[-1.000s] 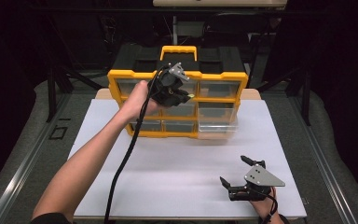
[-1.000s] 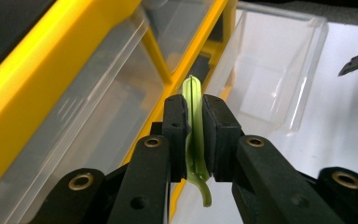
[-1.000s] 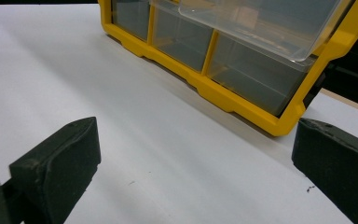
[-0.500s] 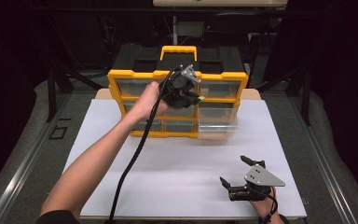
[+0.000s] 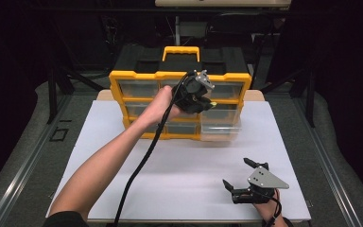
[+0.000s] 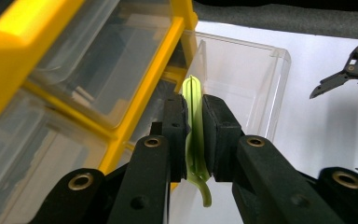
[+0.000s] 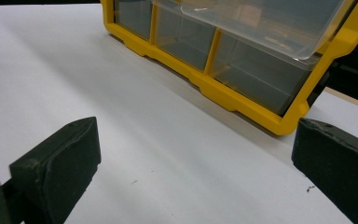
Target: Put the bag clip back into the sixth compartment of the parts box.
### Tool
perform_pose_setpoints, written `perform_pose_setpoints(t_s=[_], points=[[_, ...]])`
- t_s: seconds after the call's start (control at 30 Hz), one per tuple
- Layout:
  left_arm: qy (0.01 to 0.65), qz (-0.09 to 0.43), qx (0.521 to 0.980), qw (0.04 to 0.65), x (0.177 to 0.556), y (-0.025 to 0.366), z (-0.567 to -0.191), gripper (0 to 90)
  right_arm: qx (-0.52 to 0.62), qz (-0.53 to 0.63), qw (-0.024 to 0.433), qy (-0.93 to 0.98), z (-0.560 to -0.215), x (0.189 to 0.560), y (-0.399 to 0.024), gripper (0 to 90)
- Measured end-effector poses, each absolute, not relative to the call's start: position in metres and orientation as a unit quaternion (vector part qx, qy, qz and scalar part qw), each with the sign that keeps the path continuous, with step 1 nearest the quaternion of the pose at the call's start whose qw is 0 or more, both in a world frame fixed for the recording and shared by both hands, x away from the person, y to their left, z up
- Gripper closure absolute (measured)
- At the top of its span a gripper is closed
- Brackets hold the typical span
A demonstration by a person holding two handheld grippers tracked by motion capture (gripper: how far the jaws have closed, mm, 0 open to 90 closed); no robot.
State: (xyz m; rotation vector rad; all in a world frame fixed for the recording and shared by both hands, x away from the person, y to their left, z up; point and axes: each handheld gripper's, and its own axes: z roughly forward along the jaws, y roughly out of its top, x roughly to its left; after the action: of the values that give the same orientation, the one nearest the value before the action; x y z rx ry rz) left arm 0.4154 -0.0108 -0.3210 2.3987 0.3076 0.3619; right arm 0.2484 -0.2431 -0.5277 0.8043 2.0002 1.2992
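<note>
Table: the white rectangular tabletop [image 5: 179,179] takes up the lower centre of the high view.
Cabinet: the yellow plastic drawer cabinet with clear drawers [image 5: 137,94] stands upright at the upper centre of that view, on the far part of the tabletop; in the right gripper view it sits along the top of the frame [image 7: 242,100].
Drawer: one clear plastic drawer [image 5: 222,126] is pulled out of the cabinet's right side, centre-right of the high view; in the left gripper view its open box shows upper right of centre [image 6: 242,79].
Right gripper: the right gripper [image 5: 238,177] rests low at the lower right of the high view, well apart from the cabinet, its jaws spread wide with bare tabletop between them.
Left gripper: the left gripper [image 5: 207,100] is held up against the cabinet front, just above the pulled-out drawer.
Green piece: a thin, pale green curved plastic strip [image 6: 195,135] stands clamped between the left gripper's nearly closed jaws at the centre of the left gripper view, its top poking above the pads, just in front of the open drawer.
</note>
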Motion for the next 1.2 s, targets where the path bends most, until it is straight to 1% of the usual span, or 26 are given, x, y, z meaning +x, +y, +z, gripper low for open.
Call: perform_pose_setpoints(t_s=[0.27,0.3,0.33,0.37,0.47,0.53,0.6,0.63,0.7,0.83,1.0,1.03,1.07,1.13,1.2], points=[[0.118,0.132,0.928,0.328,0.419,-0.025,-0.332,79.6,0.304,0.490,0.304,0.758,-0.528,0.249,-0.243,0.6],[0.121,0.123,0.930,0.324,0.421,-0.029,-0.337,75.1,0.304,0.490,0.304,0.759,-0.528,0.249,-0.243,0.6],[0.123,0.121,0.932,0.319,0.422,-0.030,-0.339,62.8,0.305,0.489,0.303,0.759,-0.528,0.249,-0.243,0.6],[0.123,0.120,0.932,0.319,0.422,-0.029,-0.340,54.0,0.304,0.490,0.303,0.759,-0.528,0.249,-0.243,0.6],[0.128,0.115,0.928,0.330,0.421,-0.020,-0.340,39.5,0.305,0.490,0.300,0.760,-0.528,0.249,-0.243,0.4],[0.126,0.112,0.924,0.342,0.417,-0.010,-0.337,28.2,0.306,0.490,0.298,0.760,-0.529,0.250,-0.243,0.4],[0.125,0.115,0.923,0.344,0.415,-0.005,-0.335,23.1,0.308,0.491,0.295,0.760,-0.529,0.250,-0.243,0.3],[0.125,0.117,0.922,0.348,0.410,0.005,-0.333,19.5,0.305,0.490,0.297,0.761,-0.529,0.250,-0.243,0.3],[0.126,0.122,0.919,0.353,0.408,0.009,-0.333,16.8,0.306,0.491,0.296,0.760,-0.529,0.250,-0.243,0.1],[0.142,0.128,0.909,0.370,0.402,0.034,-0.335,12.4,0.306,0.491,0.295,0.760,-0.528,0.251,-0.243,0.0],[0.160,0.129,0.904,0.376,0.399,0.052,-0.340,3.3,0.308,0.491,0.294,0.760,-0.528,0.250,-0.242,0.0],[0.163,0.129,0.903,0.377,0.398,0.057,-0.342,3.3,0.309,0.491,0.294,0.760,-0.528,0.251,-0.243,0.0],[0.166,0.131,0.902,0.377,0.396,0.062,-0.343,0.1,0.309,0.492,0.294,0.759,-0.529,0.251,-0.242,0.0],[0.178,0.131,0.897,0.382,0.389,0.075,-0.349,0.1,0.309,0.492,0.294,0.759,-0.528,0.251,-0.243,0.0],[0.179,0.132,0.897,0.381,0.387,0.079,-0.351,0.1,0.309,0.493,0.294,0.759,-0.528,0.251,-0.243,0.0]])
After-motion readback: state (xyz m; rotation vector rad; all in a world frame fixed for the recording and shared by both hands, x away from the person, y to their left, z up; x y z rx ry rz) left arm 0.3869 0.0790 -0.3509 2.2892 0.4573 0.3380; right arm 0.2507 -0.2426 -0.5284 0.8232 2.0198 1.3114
